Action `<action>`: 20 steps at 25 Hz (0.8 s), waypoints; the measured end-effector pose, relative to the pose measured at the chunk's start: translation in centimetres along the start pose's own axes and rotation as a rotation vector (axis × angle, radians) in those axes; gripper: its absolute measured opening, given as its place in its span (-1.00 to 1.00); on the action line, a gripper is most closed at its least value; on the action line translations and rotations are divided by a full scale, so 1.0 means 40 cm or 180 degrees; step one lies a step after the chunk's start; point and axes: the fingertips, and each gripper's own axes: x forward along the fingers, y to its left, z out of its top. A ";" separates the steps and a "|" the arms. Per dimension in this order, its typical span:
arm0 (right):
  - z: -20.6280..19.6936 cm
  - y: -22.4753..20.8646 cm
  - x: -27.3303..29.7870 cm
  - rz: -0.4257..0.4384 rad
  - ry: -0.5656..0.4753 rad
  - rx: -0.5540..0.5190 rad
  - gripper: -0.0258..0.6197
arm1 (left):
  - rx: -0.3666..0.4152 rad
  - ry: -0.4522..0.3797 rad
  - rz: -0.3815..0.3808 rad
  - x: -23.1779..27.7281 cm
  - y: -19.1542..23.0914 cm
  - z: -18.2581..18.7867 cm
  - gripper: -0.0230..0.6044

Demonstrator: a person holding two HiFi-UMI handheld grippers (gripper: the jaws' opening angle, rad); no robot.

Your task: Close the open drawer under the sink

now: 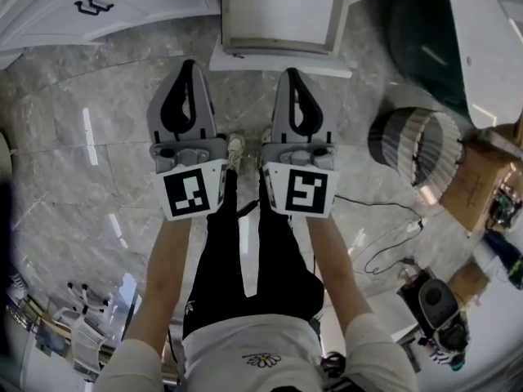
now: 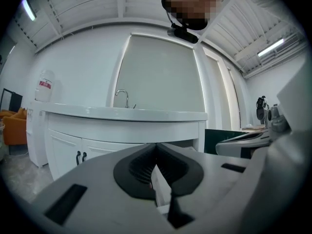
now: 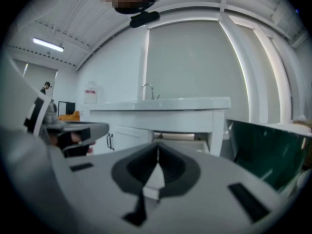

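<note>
The open drawer (image 1: pixel 279 13) sticks out of the white sink cabinet at the top middle of the head view, its white front panel (image 1: pixel 278 62) facing me. I hold both grippers side by side over the marble floor, pointing at it. The left gripper (image 1: pixel 186 65) is shut with nothing in it, and its tips sit short of the drawer front's left end. Shut and empty too, the right gripper (image 1: pixel 296 73) lies just short of the panel's middle. In the left gripper view the jaws (image 2: pixel 156 145) meet below the sink top (image 2: pixel 126 113). The right gripper (image 3: pixel 157 147) faces the drawer (image 3: pixel 181 136).
The cabinet doors with black handles (image 1: pixel 91 6) are left of the drawer. A round ribbed bin (image 1: pixel 413 149), a dark green tub (image 1: pixel 425 39), a cardboard box (image 1: pixel 482 178) and a loose cable (image 1: pixel 384 243) lie to the right. My legs and shoes (image 1: pixel 235 149) are between the grippers.
</note>
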 end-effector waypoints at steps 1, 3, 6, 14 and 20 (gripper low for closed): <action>-0.013 0.000 -0.001 -0.0005 0.0034 0.0009 -0.83 | 0.0010 0.0043 -0.0007 -0.005 0.000 -0.011 -0.86; -0.032 0.000 -0.001 -0.0004 0.0086 0.0014 -0.83 | 0.0028 0.0114 -0.0012 -0.012 0.003 -0.027 -0.86; -0.056 0.002 -0.003 0.0016 0.0162 0.0048 -0.83 | 0.0031 0.0166 0.0023 -0.015 0.016 -0.041 -0.86; -0.184 0.000 -0.016 0.0074 0.0492 0.0087 -0.83 | 0.0024 0.0281 0.0017 -0.010 0.008 -0.084 -0.86; -0.359 -0.014 0.016 0.0044 0.0891 0.0721 -0.28 | 0.0037 0.0338 0.0042 -0.024 0.027 -0.112 -0.86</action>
